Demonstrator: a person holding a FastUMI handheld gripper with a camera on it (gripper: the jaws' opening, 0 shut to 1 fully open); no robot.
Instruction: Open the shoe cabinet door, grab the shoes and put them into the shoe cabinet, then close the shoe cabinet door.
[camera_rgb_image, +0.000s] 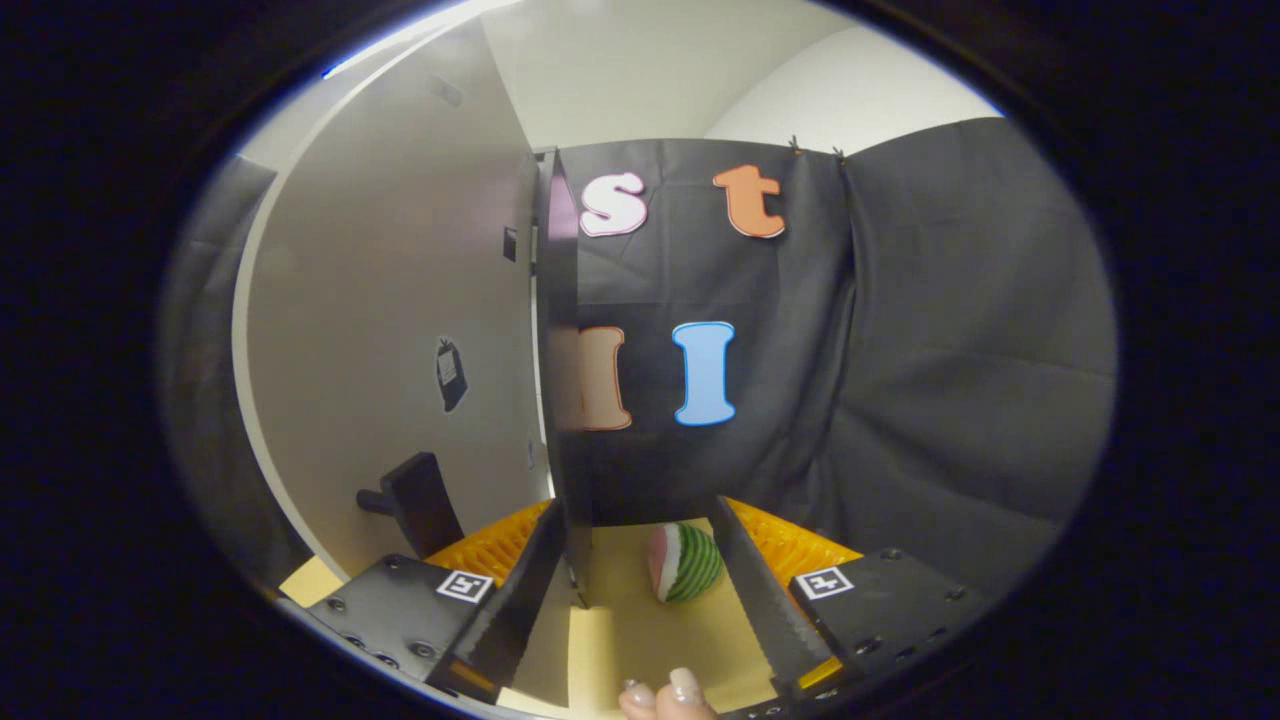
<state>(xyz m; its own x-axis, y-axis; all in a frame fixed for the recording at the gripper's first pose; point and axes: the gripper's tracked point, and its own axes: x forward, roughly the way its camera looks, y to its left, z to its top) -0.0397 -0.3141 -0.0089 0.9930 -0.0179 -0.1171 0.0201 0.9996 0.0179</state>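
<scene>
The shoe cabinet door (390, 330) is a pale panel left of my fingers, swung so that I look almost along it. Its dark thin edge (557, 350) runs down to the tan floor surface (640, 630) just inside my left finger (530, 590). A dark knob handle (410, 500) sticks out low on the door's face, left of that finger. My gripper (640, 510) is open, with the door's edge close against the left finger and the right finger (755, 590) apart from it. I cannot tell whether the left finger touches the edge.
A toy watermelon slice (685, 562) lies on the tan surface between my fingers, nearer the right one. A person's fingertips (665, 695) show just behind the fingers. Black cloth wall (900, 380) closes the space ahead and to the right.
</scene>
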